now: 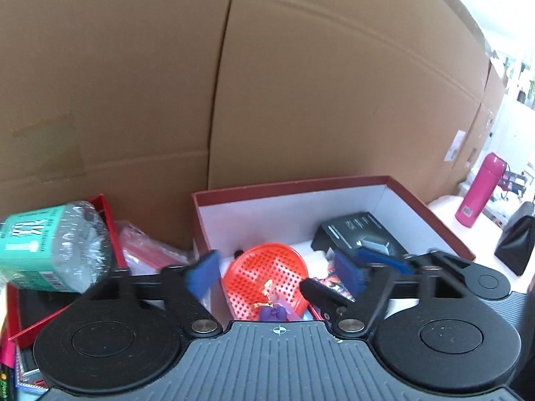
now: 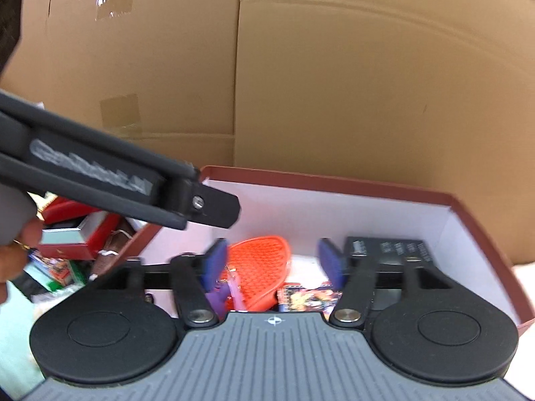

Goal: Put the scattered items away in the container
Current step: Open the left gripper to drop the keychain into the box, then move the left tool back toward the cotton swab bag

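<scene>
Your left claw (image 1: 277,275) stands released, blue pads wide apart, nothing pressed between them. Below and just ahead of it sits the red box (image 1: 334,182) with white inner walls. Inside, between the pads: an orange perforated scoop (image 1: 267,267) with a small purple figure (image 1: 272,312) lying on its near edge. Ahead and right of the claw, a black carton (image 1: 357,234) rests against the box's far wall. Left of the claw, outside the box, a crumpled water bottle (image 1: 50,247) with a green label lies over a red tray (image 1: 110,224). Far right, a pink flask (image 1: 479,190) stands on the surface.

Your right claw (image 2: 272,265) is also released, pads apart, over the same box. The scoop lies between its pads; a colourful packet (image 2: 307,297) lies under its right pad. The left claw's body crosses the upper left of this view.
</scene>
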